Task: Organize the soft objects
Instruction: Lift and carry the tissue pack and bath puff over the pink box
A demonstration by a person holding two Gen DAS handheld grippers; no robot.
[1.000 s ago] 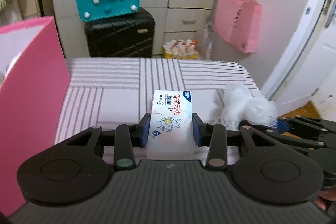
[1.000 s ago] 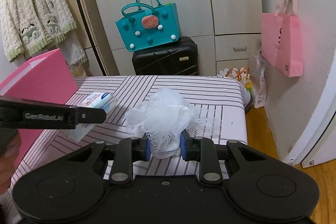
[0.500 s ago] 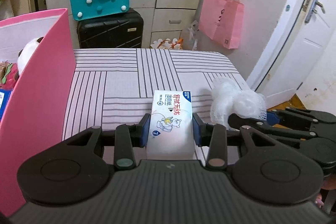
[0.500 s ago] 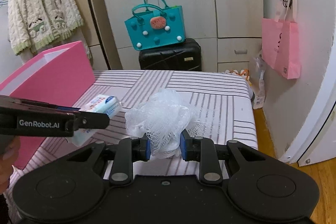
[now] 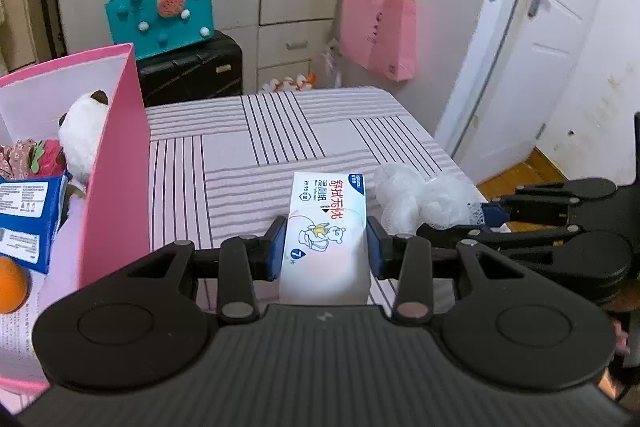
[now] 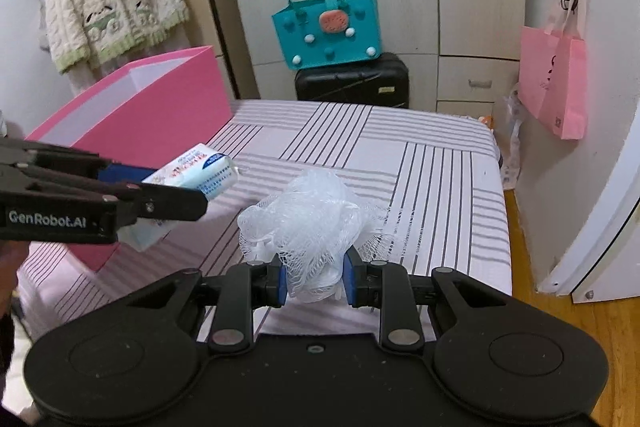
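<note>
an open pink cardboard box (image 5: pixel 116 163) stands at the left on a bed with a grey-striped pale sheet (image 5: pixel 256 147), already holding a white plush toy (image 5: pixel 82 139), a blue printed packet (image 5: pixel 28 223), some floral fabric and an orange ball. just right of its wall, the left gripper (image 5: pixel 326 247) pinches a white soft pack of wet wipes with a cartoon bear (image 5: pixel 326 223), blue pads pressed on both long sides near the pack's rear end, the front half jutting free above the sheet. the pack looks light and squashy with a slick film wrap, so a mid-body grip would likely resist tipping better than this end hold. further right, the right gripper (image 6: pixel 314 277) is clamped on a white mesh bath pouf (image 6: pixel 312 215), its pads sunk into the lower folds and the rest billowing out above the bed. the pouf appears nearly weightless and springy; a deep pinch through the gathered core seems the surest hold, since loose netting could slip or snag.
</note>
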